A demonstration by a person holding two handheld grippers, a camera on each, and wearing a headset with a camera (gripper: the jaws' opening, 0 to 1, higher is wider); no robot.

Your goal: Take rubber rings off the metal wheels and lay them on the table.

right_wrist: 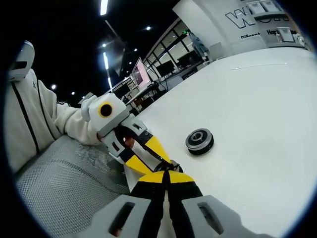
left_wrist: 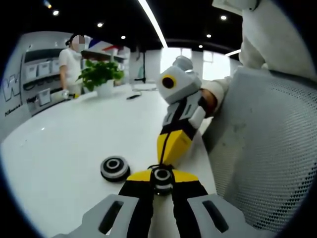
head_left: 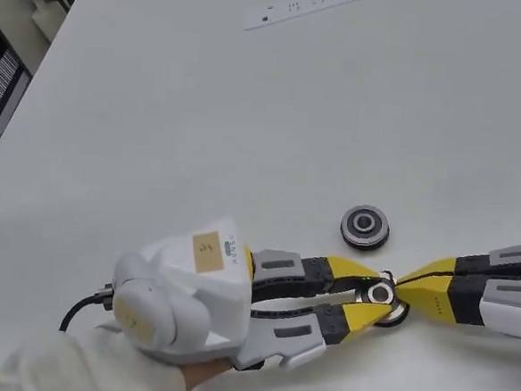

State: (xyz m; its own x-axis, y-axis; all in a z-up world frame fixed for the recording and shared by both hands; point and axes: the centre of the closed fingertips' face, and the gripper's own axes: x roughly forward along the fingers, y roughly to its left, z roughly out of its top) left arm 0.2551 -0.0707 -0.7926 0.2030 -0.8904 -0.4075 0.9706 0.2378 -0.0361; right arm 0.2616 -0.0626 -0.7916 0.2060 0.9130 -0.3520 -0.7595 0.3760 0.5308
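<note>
A metal wheel (head_left: 381,293) with a dark rubber ring on it sits between the yellow jaws of my left gripper (head_left: 369,300), which is shut on it near the table's front edge. My right gripper (head_left: 402,290) comes in from the right. Its shut tips pinch the rubber ring at the wheel's rim. In the left gripper view the wheel (left_wrist: 162,175) is held at the jaw tips, with the right gripper (left_wrist: 166,159) meeting it from above. A second wheel (head_left: 364,227), its black ring still on, lies flat on the table (head_left: 248,114) just beyond; it is also visible in the right gripper view (right_wrist: 199,140).
A white power strip (head_left: 300,6) lies at the table's far edge. The front edge runs just below the grippers. A potted plant (left_wrist: 101,74) and a standing person (left_wrist: 69,54) are at the table's far end. A mesh chair (left_wrist: 267,148) is close by.
</note>
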